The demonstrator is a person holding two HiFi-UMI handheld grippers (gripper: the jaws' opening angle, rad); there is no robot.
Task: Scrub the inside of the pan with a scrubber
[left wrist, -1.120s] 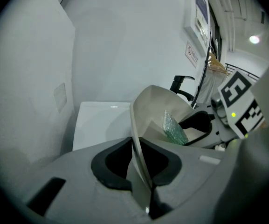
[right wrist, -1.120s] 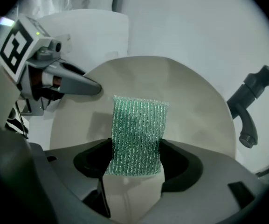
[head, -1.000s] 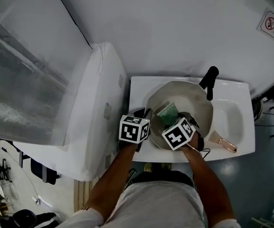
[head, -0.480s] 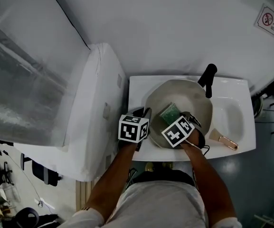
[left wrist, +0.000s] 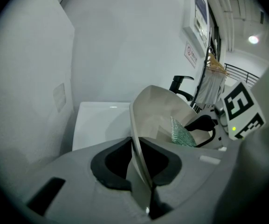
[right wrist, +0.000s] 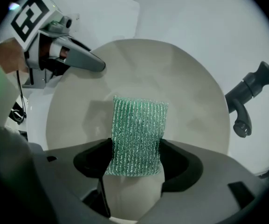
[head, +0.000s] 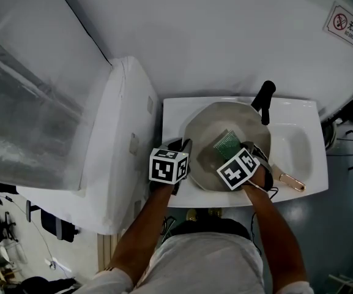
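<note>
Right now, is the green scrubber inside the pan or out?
Inside. The green mesh scrubber, gripped in the tongs of the right gripper, reaches over the inner surface of the round beige pan, within its rim.

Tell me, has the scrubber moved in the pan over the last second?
Yes. The scrubber slid rightward in the head view, toward the pan's black handle.

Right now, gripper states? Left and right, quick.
left gripper: shut on the rim of the pan.
right gripper: shut on the green scrubber, which lies against the pan's inside.
</note>
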